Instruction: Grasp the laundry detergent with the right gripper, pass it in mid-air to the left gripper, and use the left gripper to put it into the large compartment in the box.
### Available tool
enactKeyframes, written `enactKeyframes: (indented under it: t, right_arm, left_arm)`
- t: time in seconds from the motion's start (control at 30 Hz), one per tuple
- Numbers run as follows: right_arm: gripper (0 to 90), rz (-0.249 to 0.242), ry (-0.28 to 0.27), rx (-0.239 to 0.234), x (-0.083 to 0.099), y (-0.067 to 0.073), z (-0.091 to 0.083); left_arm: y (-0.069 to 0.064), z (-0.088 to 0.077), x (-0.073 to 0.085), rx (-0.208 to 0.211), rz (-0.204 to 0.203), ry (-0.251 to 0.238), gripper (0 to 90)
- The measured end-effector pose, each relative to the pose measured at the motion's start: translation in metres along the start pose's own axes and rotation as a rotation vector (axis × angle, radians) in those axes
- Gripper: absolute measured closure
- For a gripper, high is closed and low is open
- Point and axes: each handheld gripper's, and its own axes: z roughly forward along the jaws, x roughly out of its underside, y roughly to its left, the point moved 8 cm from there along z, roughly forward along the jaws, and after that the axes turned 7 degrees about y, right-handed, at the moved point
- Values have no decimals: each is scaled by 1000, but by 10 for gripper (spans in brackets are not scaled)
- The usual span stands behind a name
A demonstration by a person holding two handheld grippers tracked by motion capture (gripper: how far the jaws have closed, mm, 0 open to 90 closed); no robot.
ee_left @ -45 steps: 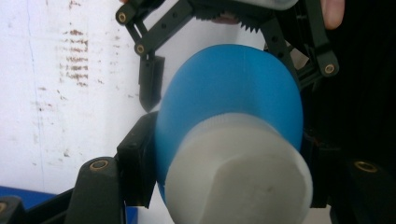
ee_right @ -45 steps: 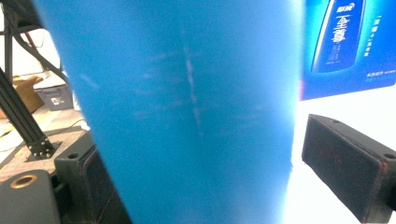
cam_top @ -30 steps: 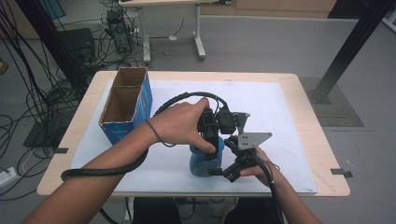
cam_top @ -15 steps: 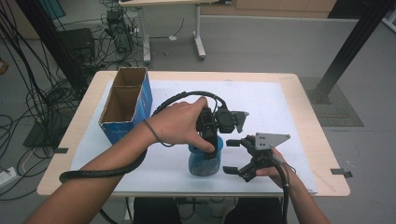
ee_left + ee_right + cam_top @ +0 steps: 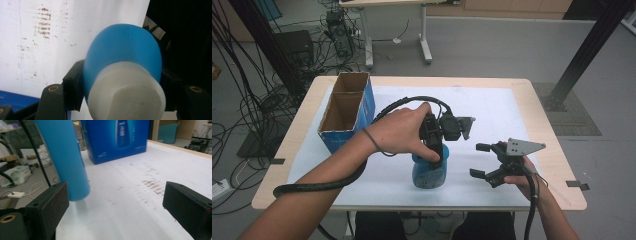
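The left tongs come down from above and pinch a blue bottle just under its white cap, one pad on each side of the shoulder. The bottle stands upright on the white sheet covering the tabletop, near the front edge, at about six o'clock from the sheet's middle. The right tongs hover low just beside it, at three o'clock from the bottle, spread wide with nothing between them; in the right gripper view the bottle's base sits just outside the left pad. A blue cardboard box stands open at ten o'clock from the bottle, well apart.
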Motion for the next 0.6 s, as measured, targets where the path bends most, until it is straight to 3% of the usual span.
enactKeyframes:
  t: [0.1, 0.13, 0.37, 0.6]
  right_arm:
    - [68, 7, 4, 18, 1, -2, -5]
    - [68, 14, 7, 48, 3, -5, -11]
    - [68, 52, 9, 125, 13, -13, -24]
    - [68, 86, 6, 167, 23, -19, -29]
  left_arm:
    - [1, 0, 1, 0, -3, 2, 368]
    - [2, -1, 1, -1, -10, -1, 368]
    - [3, -1, 4, -2, -20, -6, 368]
    - [4, -2, 4, -3, -51, -1, 368]
